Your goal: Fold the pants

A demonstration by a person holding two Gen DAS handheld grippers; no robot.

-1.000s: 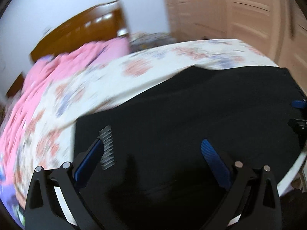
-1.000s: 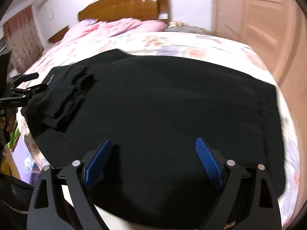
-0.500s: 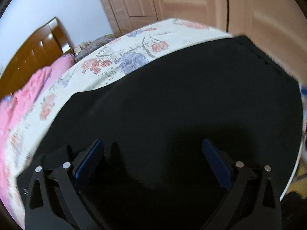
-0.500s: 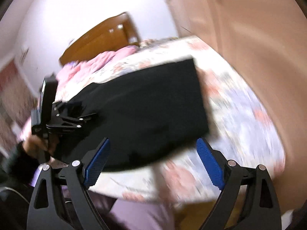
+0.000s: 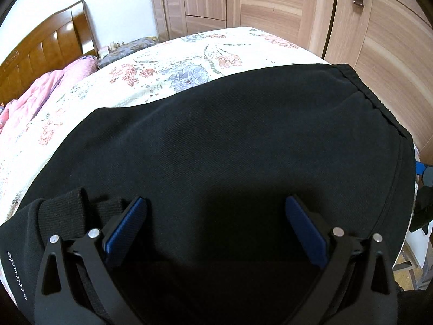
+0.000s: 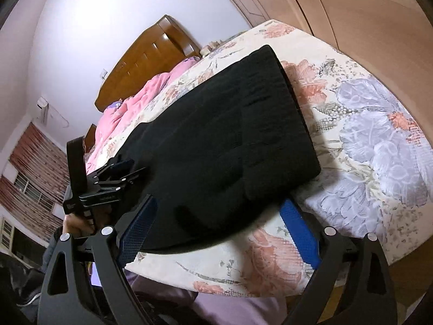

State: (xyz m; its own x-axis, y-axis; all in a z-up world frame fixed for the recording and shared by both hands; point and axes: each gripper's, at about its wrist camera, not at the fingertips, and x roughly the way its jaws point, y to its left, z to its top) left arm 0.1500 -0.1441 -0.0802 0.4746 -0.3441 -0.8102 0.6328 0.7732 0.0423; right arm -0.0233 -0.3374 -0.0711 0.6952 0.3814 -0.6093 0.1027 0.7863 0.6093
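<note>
Black pants (image 5: 230, 149) lie folded flat on a floral bedsheet (image 5: 173, 65), filling the centre of the left wrist view. Their ribbed cuffs (image 5: 67, 214) rest on top at 8 o'clock, and the elastic waistband (image 5: 376, 100) runs along the edge at 2 o'clock. In the right wrist view the same pants (image 6: 222, 146) sit near the bed's corner, with bare sheet (image 6: 373, 146) at 3 o'clock. The left gripper (image 5: 213, 227) hangs over the cloth at 6 o'clock, jaws spread wide, nothing between the blue pads (image 5: 305, 233); its left finger is just beside the cuffs. The right gripper (image 6: 216, 230) is likewise wide open and empty, at the pants' near edge. A wooden headboard (image 5: 43, 46) and pink quilt (image 5: 46, 84) lie at 10 o'clock, the wardrobe (image 5: 297, 8) at 12.
</note>
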